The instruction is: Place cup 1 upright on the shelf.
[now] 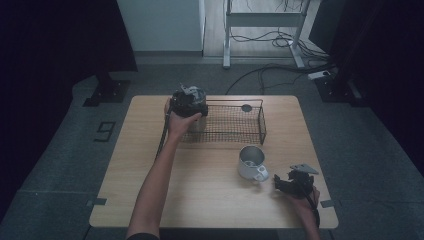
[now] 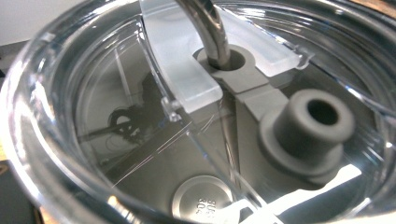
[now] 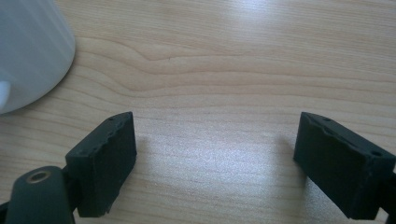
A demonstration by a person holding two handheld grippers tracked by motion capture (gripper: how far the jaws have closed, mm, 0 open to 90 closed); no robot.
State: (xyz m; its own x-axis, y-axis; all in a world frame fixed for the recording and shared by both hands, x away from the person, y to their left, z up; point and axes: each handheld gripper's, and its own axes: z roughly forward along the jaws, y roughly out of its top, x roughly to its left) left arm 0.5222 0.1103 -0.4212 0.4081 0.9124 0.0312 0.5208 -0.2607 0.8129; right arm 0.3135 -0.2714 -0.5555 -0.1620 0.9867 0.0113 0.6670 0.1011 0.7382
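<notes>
The left gripper [image 1: 188, 102] holds a clear-lidded steel tumbler [image 2: 196, 140] at the left end of the wire basket [image 1: 261, 124], its jaws hidden, while the right gripper [image 3: 217, 163] rests on the bench [image 1: 200, 190], jaws apart, beside the white mug [image 1: 251, 163].

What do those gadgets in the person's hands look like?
Both are black. The right gripper ends in two blocky black jaws with small holes in them, and carries a grey three-cornered plate on top. The left gripper trails a dark cable along the forearm. The forearms are bare, no sleeves.
</notes>
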